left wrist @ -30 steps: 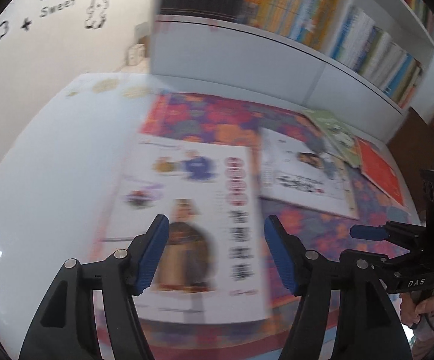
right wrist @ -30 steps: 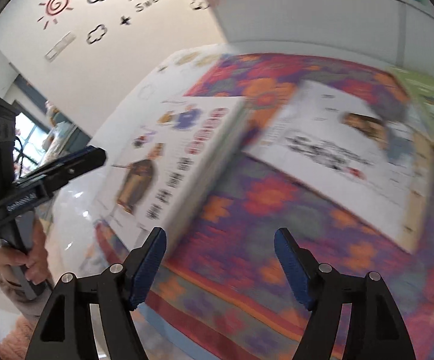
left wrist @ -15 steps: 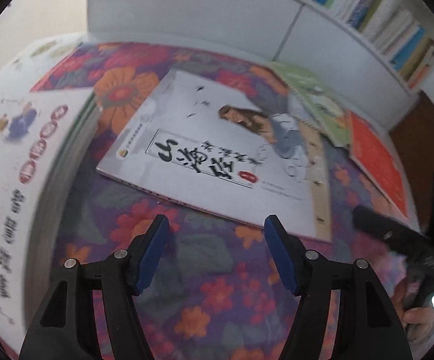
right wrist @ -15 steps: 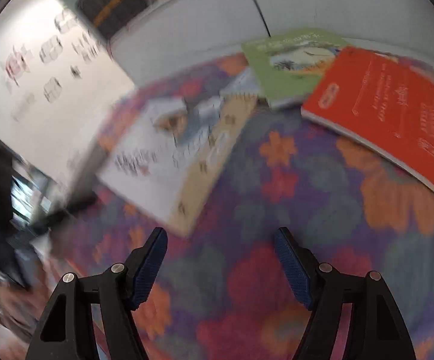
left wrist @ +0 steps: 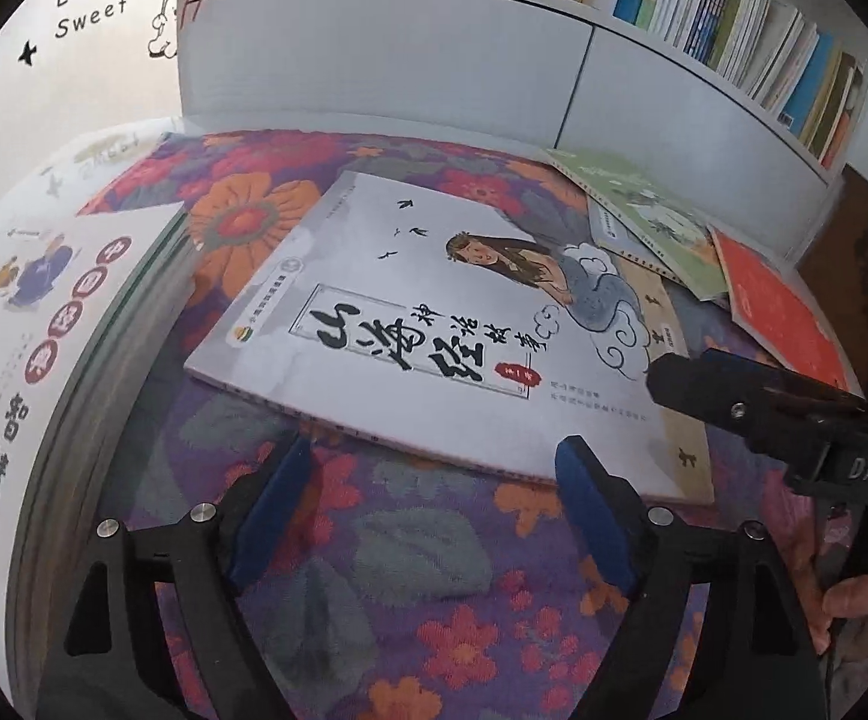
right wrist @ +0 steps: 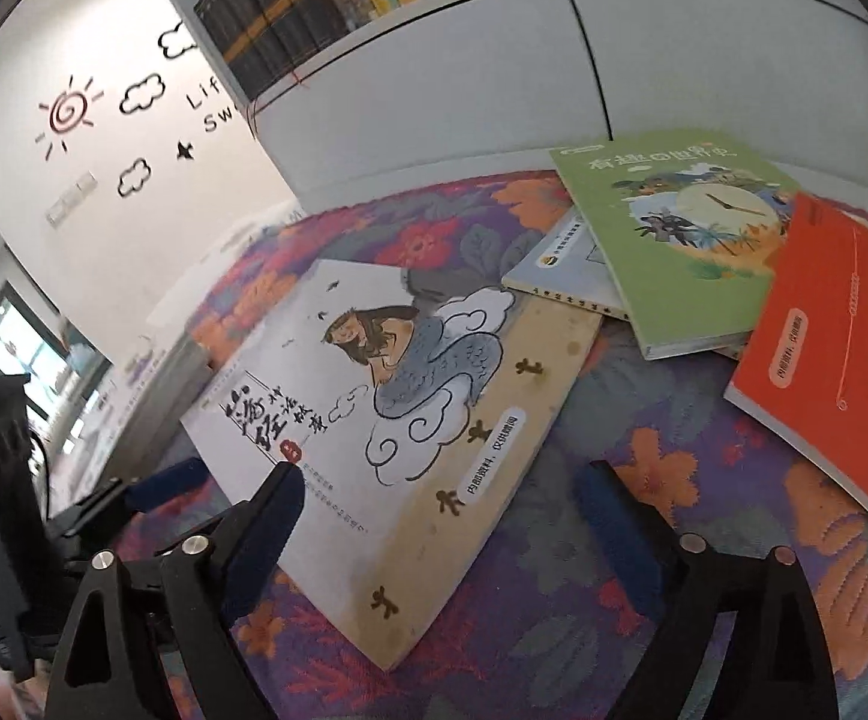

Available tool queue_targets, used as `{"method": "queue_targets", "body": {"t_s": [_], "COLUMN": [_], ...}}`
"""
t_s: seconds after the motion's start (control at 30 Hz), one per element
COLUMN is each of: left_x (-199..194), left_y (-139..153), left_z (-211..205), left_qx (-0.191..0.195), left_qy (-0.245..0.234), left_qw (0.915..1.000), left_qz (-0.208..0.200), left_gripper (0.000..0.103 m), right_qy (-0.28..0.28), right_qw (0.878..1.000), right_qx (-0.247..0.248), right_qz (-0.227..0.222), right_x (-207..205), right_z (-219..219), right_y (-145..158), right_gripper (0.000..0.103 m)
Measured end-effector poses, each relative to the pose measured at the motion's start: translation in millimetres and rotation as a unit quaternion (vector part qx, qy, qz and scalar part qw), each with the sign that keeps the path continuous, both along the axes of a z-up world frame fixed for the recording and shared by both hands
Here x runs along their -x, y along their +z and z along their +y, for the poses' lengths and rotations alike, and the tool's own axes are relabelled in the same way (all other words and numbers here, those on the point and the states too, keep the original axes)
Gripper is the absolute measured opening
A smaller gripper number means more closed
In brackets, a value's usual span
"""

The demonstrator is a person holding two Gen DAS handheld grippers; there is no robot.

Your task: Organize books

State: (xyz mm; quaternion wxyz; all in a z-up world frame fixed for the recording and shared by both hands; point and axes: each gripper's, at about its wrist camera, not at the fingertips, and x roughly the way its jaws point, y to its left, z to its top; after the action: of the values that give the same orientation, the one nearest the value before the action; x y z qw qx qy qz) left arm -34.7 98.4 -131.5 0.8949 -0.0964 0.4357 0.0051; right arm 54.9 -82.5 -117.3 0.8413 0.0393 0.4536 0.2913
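Observation:
A large white book with a long-haired figure and black calligraphy (left wrist: 434, 324) lies flat on the flowered cloth; it also shows in the right wrist view (right wrist: 386, 420). My left gripper (left wrist: 434, 498) is open and empty, just in front of the book's near edge. My right gripper (right wrist: 445, 516) is open and empty, over the book's lower corner; it shows at the right of the left wrist view (left wrist: 751, 402). A thick white book with cartoon figures (left wrist: 32, 360) lies at the left.
A green book (right wrist: 667, 240) lies on a small white book (right wrist: 565, 270), and a red book (right wrist: 841, 348) lies at the right. A white cabinet (left wrist: 434, 84) with filled bookshelves (left wrist: 733, 6) stands behind the flowered cloth (left wrist: 422, 600).
Both grippers have swung right, away from the thick cartoon book, and now face the white calligraphy book. The right gripper came back left and closer to it.

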Motion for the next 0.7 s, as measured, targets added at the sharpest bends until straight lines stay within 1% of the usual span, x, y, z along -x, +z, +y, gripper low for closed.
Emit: {"method": "queue_targets", "body": {"t_s": [0.03, 0.17, 0.3, 0.43, 0.5, 0.57, 0.6, 0.7], "left_x": [-2.6, -4.2, -3.7, -4.1, -3.7, -2.8, -2.4, 0.4], "left_y": [-0.8, -2.7, -2.8, -3.1, -3.5, -3.7, -3.7, -3.5], "left_z": [-2.2, -10.5, -11.1, -11.8, -12.5, -12.6, -11.8, -10.9], "left_qx": [-0.001, -0.014, -0.019, -0.024, -0.03, -0.032, -0.03, -0.031], "left_qy": [-0.001, -0.014, -0.015, -0.011, -0.009, -0.005, -0.003, 0.005], "left_qw": [1.0, 0.9998, 0.9997, 0.9996, 0.9994, 0.9994, 0.9994, 0.9993], "left_qz": [0.001, 0.007, 0.009, 0.011, 0.013, 0.015, 0.017, 0.02], "left_gripper": [0.083, 0.094, 0.095, 0.097, 0.1, 0.1, 0.1, 0.101], "right_qy": [0.001, 0.002, 0.006, 0.045, 0.072, 0.087, 0.1, 0.123], "right_qw": [1.0, 1.0, 1.0, 0.999, 0.997, 0.996, 0.995, 0.991], "right_qx": [0.004, 0.007, 0.015, 0.011, 0.012, -0.006, -0.022, -0.044], "right_qz": [-0.002, -0.003, -0.007, -0.01, -0.017, -0.01, -0.002, 0.006], "right_x": [0.5, 2.1, 4.1, 10.8, 18.3, 21.2, 22.0, 24.9], "right_z": [1.8, 0.5, 3.2, 11.4, 17.6, 16.0, 13.6, 12.1], "right_y": [-0.1, -0.6, 0.2, 1.0, 2.7, 2.9, 2.9, 2.6], "right_gripper": [0.097, 0.097, 0.098, 0.098, 0.098, 0.098, 0.098, 0.098]}}
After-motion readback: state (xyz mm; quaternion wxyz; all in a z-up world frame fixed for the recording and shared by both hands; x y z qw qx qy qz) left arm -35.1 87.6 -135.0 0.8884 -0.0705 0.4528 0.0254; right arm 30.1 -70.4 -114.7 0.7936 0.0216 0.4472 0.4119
